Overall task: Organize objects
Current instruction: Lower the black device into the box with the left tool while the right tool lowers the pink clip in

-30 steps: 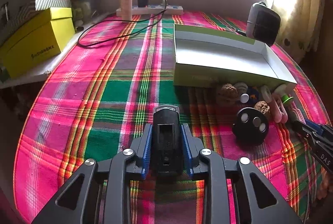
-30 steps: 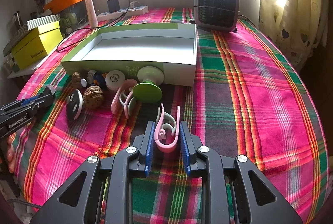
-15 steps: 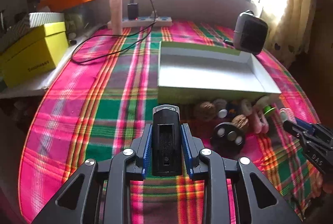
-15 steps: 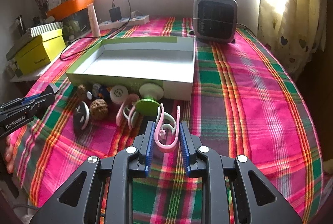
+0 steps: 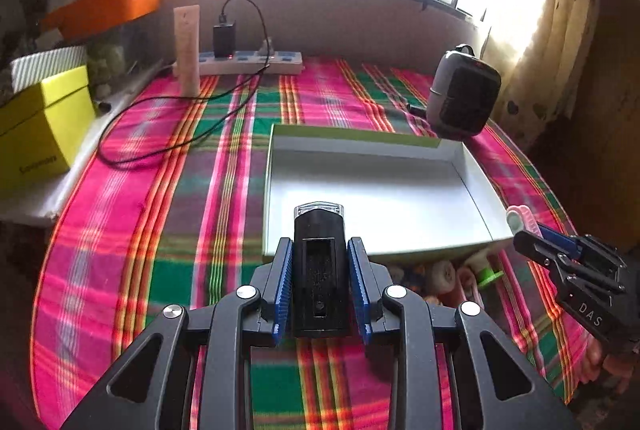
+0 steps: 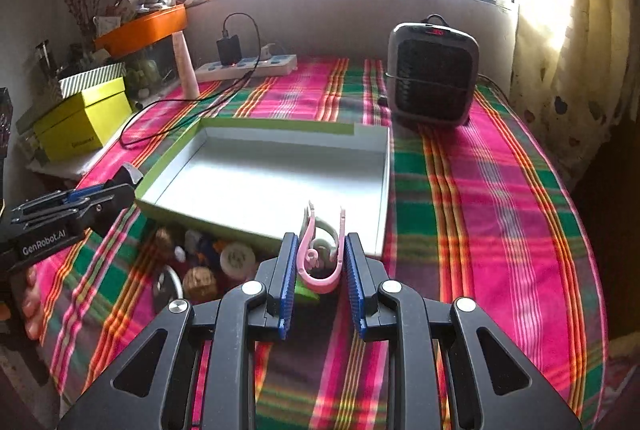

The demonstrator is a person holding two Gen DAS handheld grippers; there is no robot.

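My left gripper (image 5: 320,262) is shut on a black rectangular device (image 5: 319,270) and holds it just above the near wall of the white tray with green sides (image 5: 376,190). My right gripper (image 6: 322,254) is shut on a pink clip (image 6: 322,258) and holds it over the near right part of the tray (image 6: 264,186). The tray's inside is bare. Several small items lie on the cloth in front of it: a walnut (image 6: 199,280), a white round cap (image 6: 238,258), a black disc (image 6: 166,288), a green spool (image 5: 490,275). Each gripper shows in the other's view.
A grey fan heater (image 6: 432,74) stands behind the tray at the right. A power strip (image 6: 248,66) with a charger and black cable (image 5: 176,134) lies at the back. A yellow box (image 5: 36,134) sits at the left. Plaid cloth (image 6: 480,190) covers the table.
Both grippers have risen and moved forward toward the tray with their objects. The small items now sit lower in view, partly hidden behind the grippers.
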